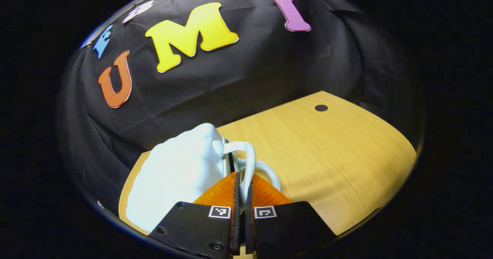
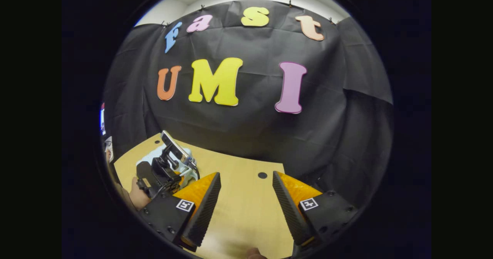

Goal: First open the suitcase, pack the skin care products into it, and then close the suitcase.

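Observation:
A small pale suitcase [image 1: 177, 174] stands at the left of the wooden table [image 1: 327, 155] in the left gripper view. Its white loop handle [image 1: 249, 161] runs down between the fingers of my left gripper [image 1: 243, 180], which is shut on it. In the right gripper view my right gripper [image 2: 246, 175] hovers open over the table [image 2: 246, 209] with nothing between its fingers. Farther left there, a hand [image 2: 136, 197] holds the left gripper [image 2: 161, 174] against the suitcase [image 2: 187, 166], which it mostly hides.
The black cloth wall hangs close behind the table on the far side. A small dark round hole [image 1: 321, 107] sits in the tabletop near its far edge, also seen as a hole [image 2: 262, 175] between the right gripper's fingers. Bare wood stretches right of the suitcase.

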The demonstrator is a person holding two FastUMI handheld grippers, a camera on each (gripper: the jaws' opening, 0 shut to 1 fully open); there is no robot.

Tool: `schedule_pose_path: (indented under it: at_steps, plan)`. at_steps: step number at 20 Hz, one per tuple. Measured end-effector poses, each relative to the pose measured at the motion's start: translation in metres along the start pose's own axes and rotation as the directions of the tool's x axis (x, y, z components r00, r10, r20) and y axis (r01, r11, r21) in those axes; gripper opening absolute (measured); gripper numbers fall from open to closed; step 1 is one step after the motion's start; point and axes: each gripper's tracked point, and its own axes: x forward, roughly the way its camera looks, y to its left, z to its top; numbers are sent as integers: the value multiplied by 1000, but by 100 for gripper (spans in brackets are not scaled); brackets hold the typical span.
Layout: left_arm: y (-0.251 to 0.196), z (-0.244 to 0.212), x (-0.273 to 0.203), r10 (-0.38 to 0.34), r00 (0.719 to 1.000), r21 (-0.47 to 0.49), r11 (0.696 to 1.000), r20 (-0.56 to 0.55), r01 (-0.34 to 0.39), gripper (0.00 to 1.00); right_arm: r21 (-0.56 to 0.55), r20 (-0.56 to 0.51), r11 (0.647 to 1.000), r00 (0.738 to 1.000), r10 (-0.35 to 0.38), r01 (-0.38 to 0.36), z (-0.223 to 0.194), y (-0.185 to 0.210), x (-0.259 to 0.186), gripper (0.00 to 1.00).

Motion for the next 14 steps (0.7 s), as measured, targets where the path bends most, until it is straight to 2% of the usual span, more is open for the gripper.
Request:
schedule_pose_path:
  at_steps: [2,5,8,10,11,12,13,14]
  plan:
    - [0,0,10,-6,1000,21,1000,-13,7,8,34,-31,999,999,-19,20,-13,-9,-3,81]
    - [-7,-2,14,-18,999,39,999,-39,19,24,95,-47,994,998,-46,51,-19,-21,-9,81]
    - [-8,-4,16,-22,998,47,999,-62,25,27,149,-39,986,996,-75,80,-13,-26,-13,81]
    - [-13,-1,11,-50,997,35,998,-60,52,38,167,-36,981,995,-95,100,-10,-25,-15,81]
    - [-10,7,7,-53,998,32,998,-40,54,54,175,-32,979,994,-104,108,-7,-23,-17,81]
    - [-8,15,0,-55,998,29,998,-19,56,61,178,-27,977,993,-118,121,-4,-20,-19,81]
    - [-4,20,-8,-64,998,13,998,-12,64,84,181,-21,975,991,-130,132,0,-17,-20,80]
    - [1,30,-20,-68,998,-25,997,15,68,91,184,-13,973,990,-140,140,5,-12,-21,81]
